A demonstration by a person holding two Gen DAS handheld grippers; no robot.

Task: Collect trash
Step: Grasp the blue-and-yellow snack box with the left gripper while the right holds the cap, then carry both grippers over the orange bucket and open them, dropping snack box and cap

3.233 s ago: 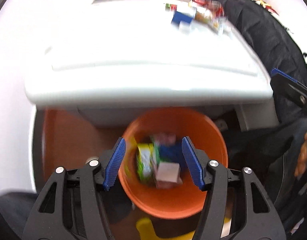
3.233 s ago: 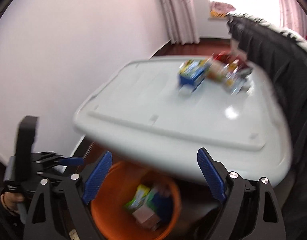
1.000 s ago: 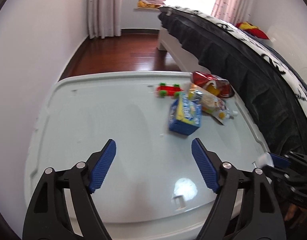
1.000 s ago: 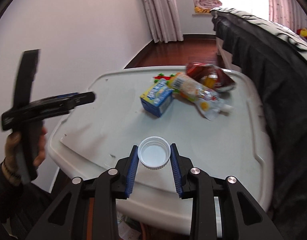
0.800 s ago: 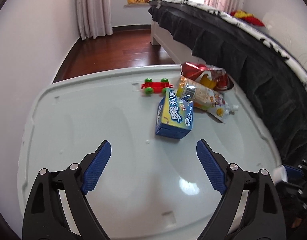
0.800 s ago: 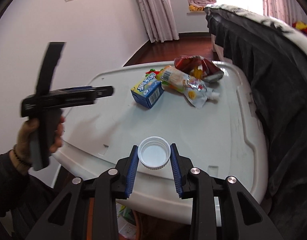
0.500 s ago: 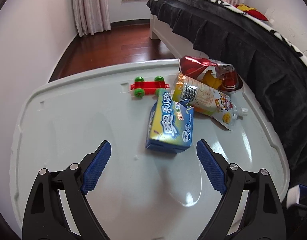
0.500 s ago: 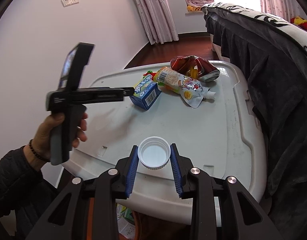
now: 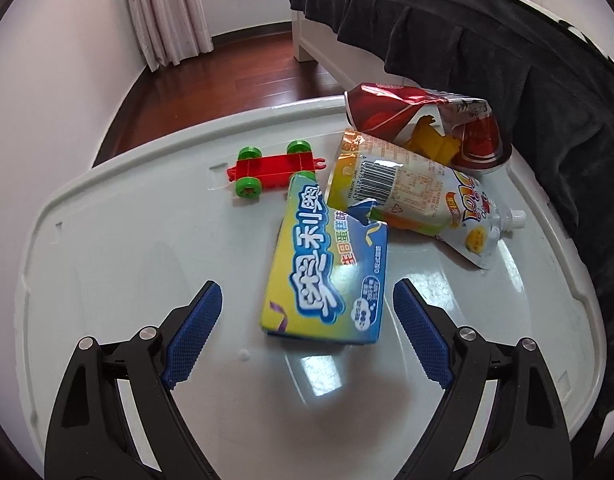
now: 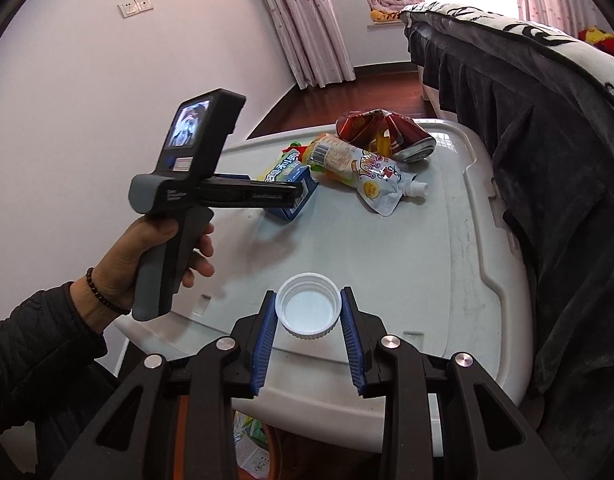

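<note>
My left gripper [image 9: 307,330] is open, its jaws wide on either side of the near end of a torn blue and yellow snack box [image 9: 327,264] lying on the white table [image 9: 127,264]. Behind the box lie a yellow drink pouch [image 9: 419,200] and a crumpled red snack bag [image 9: 407,110]. My right gripper [image 10: 309,330] is shut on a white bottle cap [image 10: 309,310], held above the table's near edge. The right wrist view also shows the left gripper [image 10: 299,192] at the box [image 10: 291,178], the pouch [image 10: 363,168] and the red bag [image 10: 383,128].
A red toy chassis with green wheels [image 9: 271,170] lies left of the pouch. A bed with a dark cover [image 9: 507,56] runs along the table's right side. The white wall [image 10: 67,100] is on the left. Discarded cartons [image 10: 251,448] show below the table's near edge.
My left gripper rose from the orange bin and moved forward over the table up to the snack box, still open. My right gripper closed on the white cap and has held it steady.
</note>
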